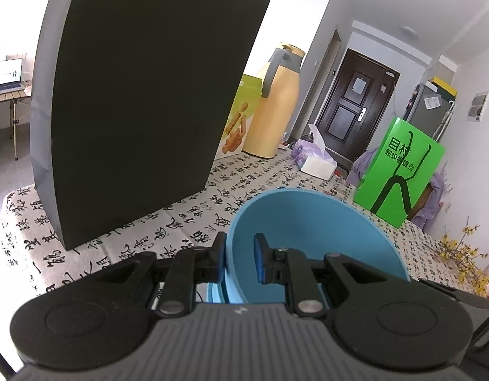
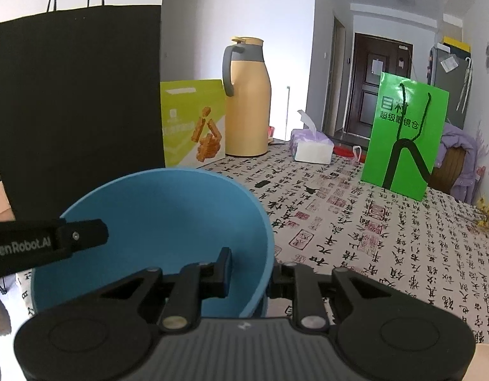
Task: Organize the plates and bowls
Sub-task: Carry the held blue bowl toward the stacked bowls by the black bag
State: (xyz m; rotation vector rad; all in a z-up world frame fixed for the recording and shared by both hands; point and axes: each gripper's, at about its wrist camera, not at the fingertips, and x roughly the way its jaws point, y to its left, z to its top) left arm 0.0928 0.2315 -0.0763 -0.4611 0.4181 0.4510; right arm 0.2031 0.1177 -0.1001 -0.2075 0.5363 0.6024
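Two tools gripped one blue bowl (image 2: 155,219) over a counter (image 2: 355,238) draped in a cloth printed with black calligraphy and red seals. Beyond it lay a pale-walled room with a dark panelled door (image 2: 374,89) at the far end.

Largest on the counter was a tall black paper bag (image 1: 143,101), standing upright at the left. Behind it stood a yellow-green box (image 2: 193,123) printed with stacked snack sticks, then a tan thermos jug (image 2: 247,101) with a grey handle. A bright green bag (image 2: 406,136) with black Chinese lettering stood at the right; the words were too small to read surely. A tissue pack (image 2: 312,146) lay between jug and green bag.

The bowl was round, with no long axis, its mouth tipped toward the cameras. The left tool (image 1: 239,258) was nearly closed, pinching the bowl's left wall, one finger inside and one outside. The right tool (image 2: 251,274) likewise clamped the right wall. "GenRobot.AI" was printed along the left tool's side in the right wrist view.
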